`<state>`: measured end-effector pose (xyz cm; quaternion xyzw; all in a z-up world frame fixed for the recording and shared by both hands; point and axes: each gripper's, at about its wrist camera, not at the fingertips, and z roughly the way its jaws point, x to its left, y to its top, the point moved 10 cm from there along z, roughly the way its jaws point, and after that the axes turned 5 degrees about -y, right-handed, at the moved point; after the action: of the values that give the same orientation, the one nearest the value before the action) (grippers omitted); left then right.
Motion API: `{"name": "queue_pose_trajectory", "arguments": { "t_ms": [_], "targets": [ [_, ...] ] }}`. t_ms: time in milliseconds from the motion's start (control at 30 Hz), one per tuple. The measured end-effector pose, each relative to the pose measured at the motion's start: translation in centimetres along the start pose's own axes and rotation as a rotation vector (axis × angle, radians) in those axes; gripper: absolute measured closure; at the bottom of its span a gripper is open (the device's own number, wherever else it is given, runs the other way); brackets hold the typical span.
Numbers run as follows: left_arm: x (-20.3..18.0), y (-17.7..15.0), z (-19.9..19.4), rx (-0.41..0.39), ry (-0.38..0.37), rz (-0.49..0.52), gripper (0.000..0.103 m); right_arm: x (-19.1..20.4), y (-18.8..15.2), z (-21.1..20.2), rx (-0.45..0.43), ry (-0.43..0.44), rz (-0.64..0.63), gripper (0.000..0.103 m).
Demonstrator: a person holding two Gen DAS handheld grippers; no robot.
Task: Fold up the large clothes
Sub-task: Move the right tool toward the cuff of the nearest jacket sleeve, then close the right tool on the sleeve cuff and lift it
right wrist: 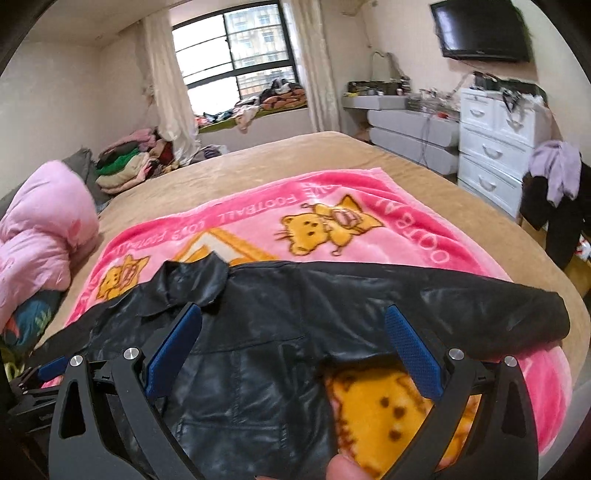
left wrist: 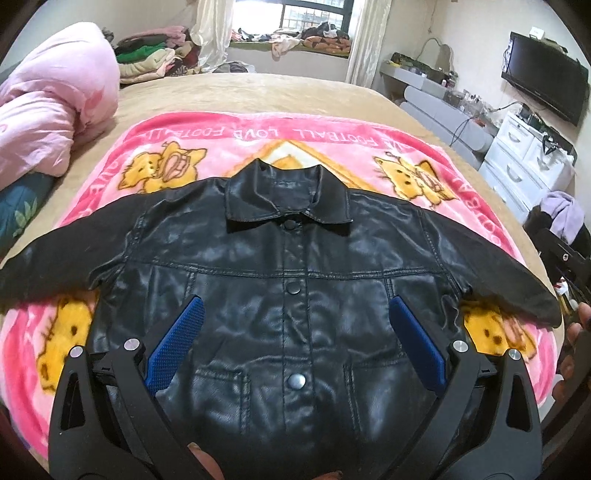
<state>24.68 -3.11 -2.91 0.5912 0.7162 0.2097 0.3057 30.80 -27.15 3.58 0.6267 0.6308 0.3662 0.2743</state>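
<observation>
A black leather jacket (left wrist: pixel 288 266) lies flat and face up on a pink cartoon blanket (left wrist: pixel 303 136), buttoned, collar toward the far side, both sleeves spread out sideways. My left gripper (left wrist: pixel 295 310) hovers open above the jacket's lower front, blue pads (left wrist: pixel 177 343) wide apart with nothing between them. In the right wrist view the same jacket (right wrist: pixel 280 325) shows from its right side, its sleeve (right wrist: pixel 480 314) stretching to the right. My right gripper (right wrist: pixel 293 317) is open over the jacket's right flank and armpit. The left gripper's tip (right wrist: pixel 51 363) peeks in at the left edge.
The blanket (right wrist: pixel 369 206) covers a tan bed (left wrist: pixel 258 92). A pink duvet (left wrist: pixel 48 99) is bunched at the left, with stacked clothes (left wrist: pixel 147 59) behind it. White drawers (right wrist: pixel 495 147), a grey dresser and a wall TV (right wrist: pixel 480 29) stand to the right. A hand (left wrist: pixel 576 332) shows at the right edge.
</observation>
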Motion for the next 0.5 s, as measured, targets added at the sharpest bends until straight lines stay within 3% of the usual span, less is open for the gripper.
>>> {"name": "queue_pose_trajectory", "arguments": {
  "t_ms": [100, 500],
  "targets": [
    [-0.7, 0.2, 1.1, 0.011, -0.006, 0.003, 0.009, -2.8, -0.2, 1.1, -0.011, -0.022, 0.079, 0.004],
    [-3.2, 0.7, 6.3, 0.063, -0.026, 0.028, 0.009, -11.4, -3.9, 7.0, 0.112, -0.187, 0.217, 0.004]
  ]
}}
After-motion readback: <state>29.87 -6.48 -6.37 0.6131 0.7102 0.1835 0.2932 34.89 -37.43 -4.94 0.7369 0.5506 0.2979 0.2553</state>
